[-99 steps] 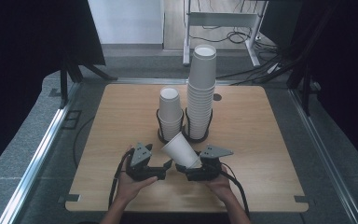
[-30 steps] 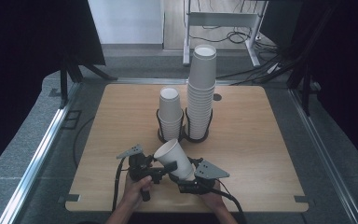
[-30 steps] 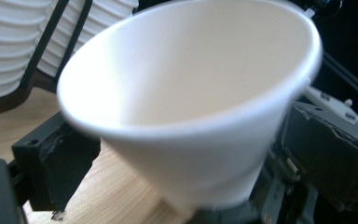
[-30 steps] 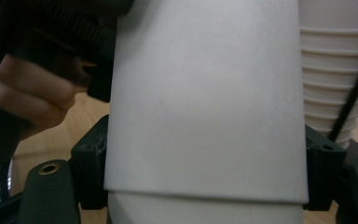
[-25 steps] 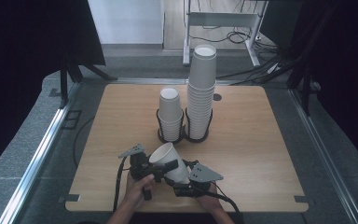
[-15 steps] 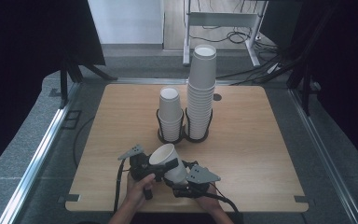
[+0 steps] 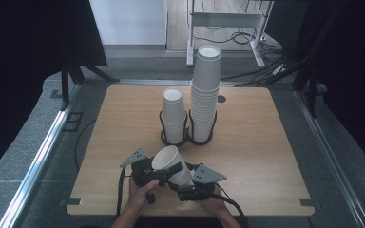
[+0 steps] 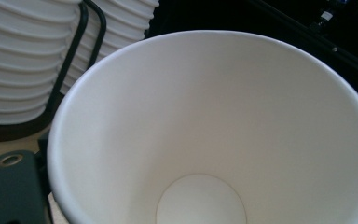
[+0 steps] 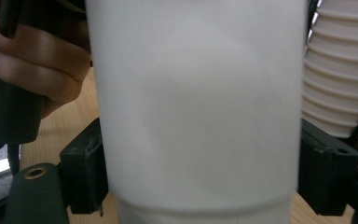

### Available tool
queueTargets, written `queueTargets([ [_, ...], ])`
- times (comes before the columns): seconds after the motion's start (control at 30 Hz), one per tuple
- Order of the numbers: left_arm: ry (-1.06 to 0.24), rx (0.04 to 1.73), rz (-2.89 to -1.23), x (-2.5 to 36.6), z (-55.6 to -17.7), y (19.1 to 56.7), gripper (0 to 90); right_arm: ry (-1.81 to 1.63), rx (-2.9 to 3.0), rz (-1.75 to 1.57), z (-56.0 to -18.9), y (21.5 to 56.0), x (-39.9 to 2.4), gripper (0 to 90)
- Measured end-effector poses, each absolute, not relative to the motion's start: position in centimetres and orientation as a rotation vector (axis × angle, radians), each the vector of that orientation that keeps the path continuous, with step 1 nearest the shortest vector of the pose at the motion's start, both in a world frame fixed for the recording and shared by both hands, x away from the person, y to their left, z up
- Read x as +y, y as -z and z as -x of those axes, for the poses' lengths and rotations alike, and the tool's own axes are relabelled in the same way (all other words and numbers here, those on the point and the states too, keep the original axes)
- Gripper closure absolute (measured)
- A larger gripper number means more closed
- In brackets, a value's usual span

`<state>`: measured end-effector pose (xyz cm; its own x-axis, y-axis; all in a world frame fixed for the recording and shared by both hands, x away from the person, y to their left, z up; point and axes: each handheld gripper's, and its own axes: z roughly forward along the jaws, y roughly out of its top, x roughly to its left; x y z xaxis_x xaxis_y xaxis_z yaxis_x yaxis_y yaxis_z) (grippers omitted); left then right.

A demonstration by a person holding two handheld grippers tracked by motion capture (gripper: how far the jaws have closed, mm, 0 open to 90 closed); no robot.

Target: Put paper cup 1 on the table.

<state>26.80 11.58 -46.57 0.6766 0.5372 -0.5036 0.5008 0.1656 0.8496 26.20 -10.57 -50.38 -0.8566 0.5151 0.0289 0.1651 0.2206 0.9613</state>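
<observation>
Both grippers are meeting on one paper cup [image 7: 170, 164] at the near edge of the table [image 7: 271, 156]. The cup is tipping its mouth up and away, well short of the tall stack [image 7: 205, 95] and the short stack [image 7: 174, 116] standing in their wire holders. The right gripper [image 7: 184, 184] is clamping the cup's body, though its jaws have just been easing apart. The left gripper [image 7: 167, 172] has just been closing at the rim, and I cannot tell whether it is pinching yet. To my eye the handover is going best if the left is biting firmly before the right lets go, and gently enough not to crease the wall. The right gripper view is showing both pads [image 9: 86, 172] flat against the cup's sides [image 9: 200, 102]. The left gripper view is looking straight down into the cup [image 8: 214, 140], with one jaw sitting outside its wall.
</observation>
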Motion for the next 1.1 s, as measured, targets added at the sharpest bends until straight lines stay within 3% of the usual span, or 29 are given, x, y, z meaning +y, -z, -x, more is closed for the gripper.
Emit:
queueTargets([
  [1.1, -0.325, 0.934, -1.515, 14.6, -26.2, 44.3, 13.2, -1.591, 2.265, -0.691, -26.8, 50.5, -11.5, 16.5],
])
